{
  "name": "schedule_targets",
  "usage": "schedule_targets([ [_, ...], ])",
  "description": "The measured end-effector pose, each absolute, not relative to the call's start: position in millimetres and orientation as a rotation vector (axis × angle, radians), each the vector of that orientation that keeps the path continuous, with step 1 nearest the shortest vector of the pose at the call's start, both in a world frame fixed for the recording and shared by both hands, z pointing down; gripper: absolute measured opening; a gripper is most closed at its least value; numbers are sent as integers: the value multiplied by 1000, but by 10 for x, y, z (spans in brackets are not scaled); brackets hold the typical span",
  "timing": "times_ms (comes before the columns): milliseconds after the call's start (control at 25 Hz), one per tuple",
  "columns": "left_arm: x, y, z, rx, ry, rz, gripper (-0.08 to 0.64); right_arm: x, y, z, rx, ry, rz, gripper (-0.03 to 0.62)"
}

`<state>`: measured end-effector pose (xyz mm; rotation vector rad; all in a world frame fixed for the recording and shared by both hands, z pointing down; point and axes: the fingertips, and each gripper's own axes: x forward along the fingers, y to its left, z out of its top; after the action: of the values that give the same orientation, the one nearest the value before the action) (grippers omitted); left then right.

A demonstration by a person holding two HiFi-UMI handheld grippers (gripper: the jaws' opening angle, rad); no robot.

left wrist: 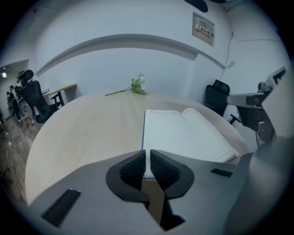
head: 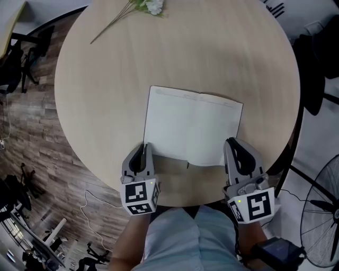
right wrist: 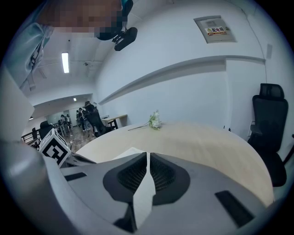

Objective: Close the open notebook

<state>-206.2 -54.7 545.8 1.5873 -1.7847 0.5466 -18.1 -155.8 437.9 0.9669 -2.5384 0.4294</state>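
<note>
An open notebook (head: 193, 124) with white lined pages lies flat on the round wooden table (head: 106, 79), near its front edge. My left gripper (head: 143, 146) sits at the notebook's near left corner. In the left gripper view its jaws (left wrist: 147, 157) are almost together, with the blue-edged corner of the notebook (left wrist: 183, 133) pinched between the pads. My right gripper (head: 232, 142) is at the near right corner. In the right gripper view (right wrist: 148, 158) a thin white sheet of the notebook (right wrist: 124, 154) runs between its closed pads.
A white flower sprig (head: 151, 6) lies at the table's far edge, well beyond the notebook. Black office chairs (right wrist: 268, 110) stand around the table, and a floor fan (head: 323, 211) is at the lower right. A person's torso is at the table's near edge.
</note>
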Motion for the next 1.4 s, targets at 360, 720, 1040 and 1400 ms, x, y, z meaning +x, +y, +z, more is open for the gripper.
schedule_targets([
  [360,-1906,-540,4948,1685,-1791,505,31,-90,-1536,4125,1021,-2587,397,51],
  [720,-1362,-555,4216,1900,-1707,468,31,32,-1459,3752,1090,-2630,344,51],
  [1040,-818,-604,3974,2044,-1607,465,31,418,-1406,3658,1191,-2610,347,51],
  [1400,-112,-774,3998,2196,-1445,430,31,880,-1481,3780,1306,-2558,396,51],
])
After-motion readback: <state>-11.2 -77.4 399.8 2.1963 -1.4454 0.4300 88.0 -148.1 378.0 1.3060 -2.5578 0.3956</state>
